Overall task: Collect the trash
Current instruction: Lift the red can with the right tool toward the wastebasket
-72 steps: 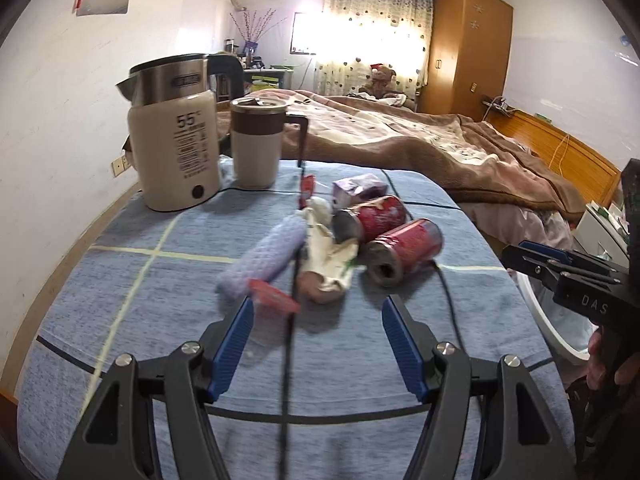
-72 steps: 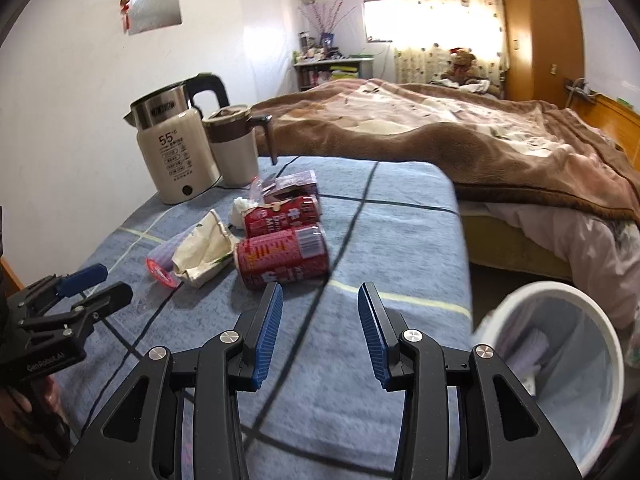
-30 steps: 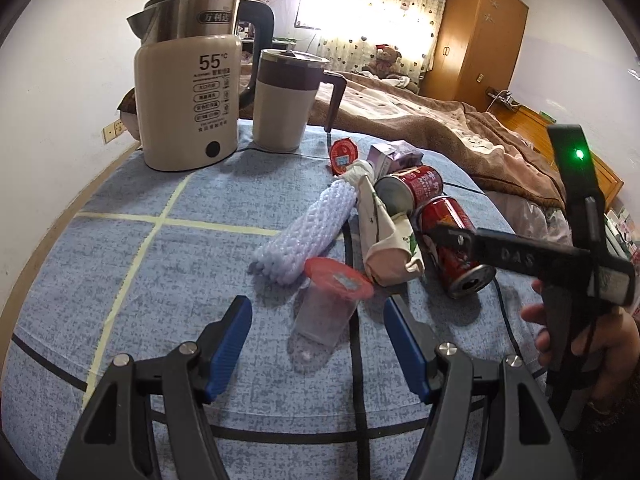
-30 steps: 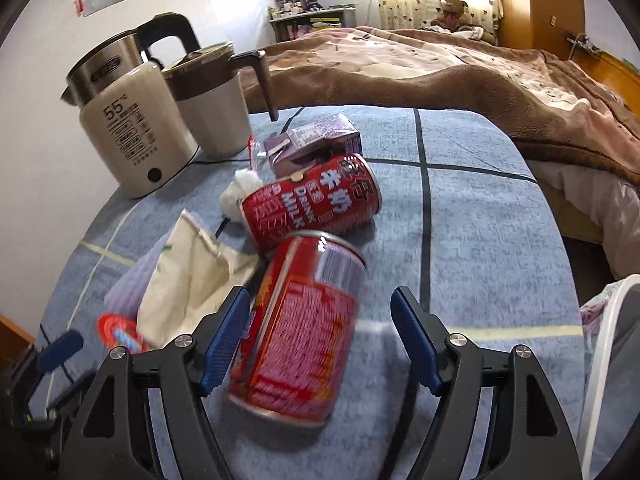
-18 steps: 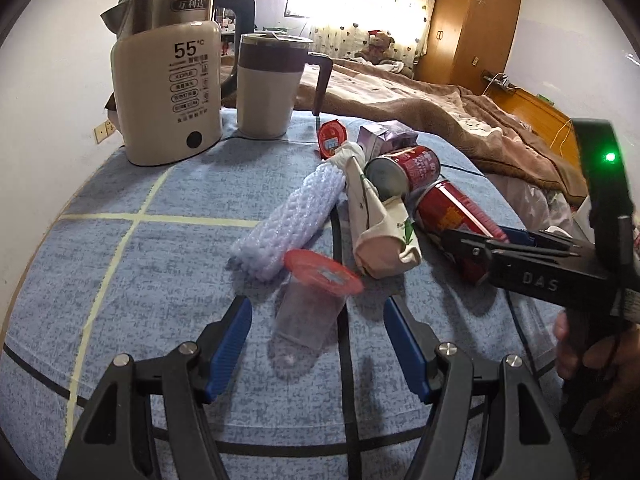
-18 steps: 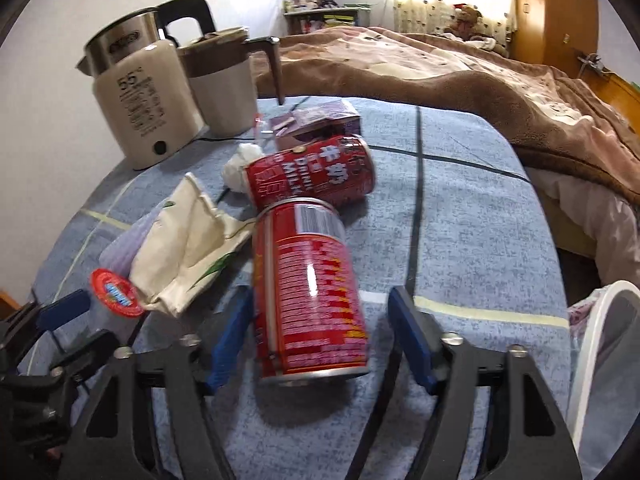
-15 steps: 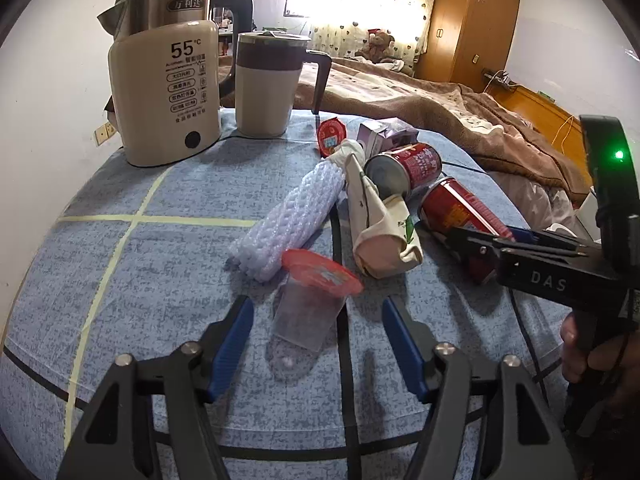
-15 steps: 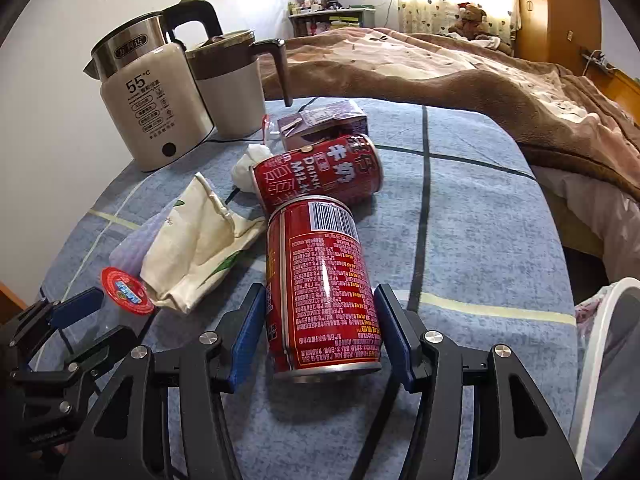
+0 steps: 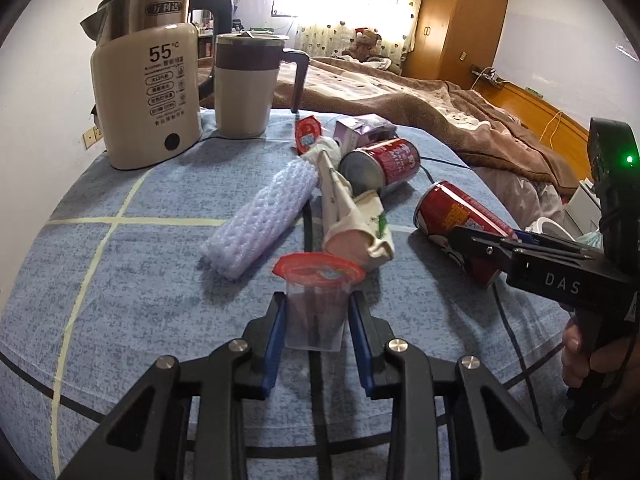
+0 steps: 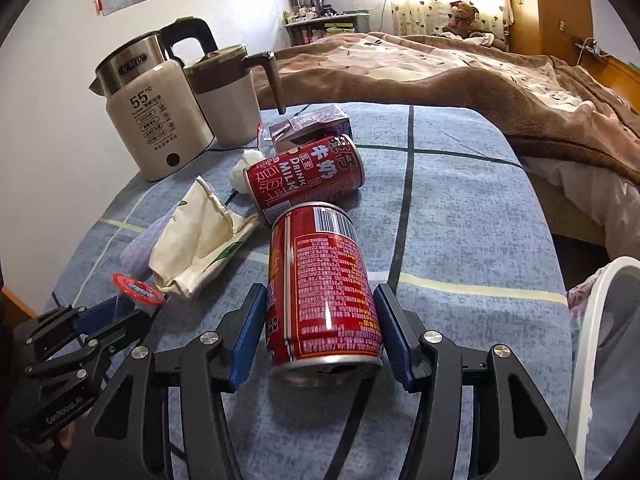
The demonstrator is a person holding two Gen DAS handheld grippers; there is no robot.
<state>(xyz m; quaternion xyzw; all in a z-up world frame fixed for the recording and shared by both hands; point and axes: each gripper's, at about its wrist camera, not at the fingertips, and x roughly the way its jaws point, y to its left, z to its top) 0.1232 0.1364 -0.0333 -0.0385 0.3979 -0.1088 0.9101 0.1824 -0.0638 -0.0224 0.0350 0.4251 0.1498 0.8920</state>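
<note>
White walls; bed; wardrobe; bright curtained window.

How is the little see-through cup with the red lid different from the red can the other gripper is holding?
The cup is clear plastic with a red foil lid; the can is red metal covered in print. The cup looks smaller and narrows toward its bottom; the can is a fatter, straight cylinder. The left gripper pinches the cup; the right gripper clamps the can. Both are trash on the blue tablecloth.
</note>
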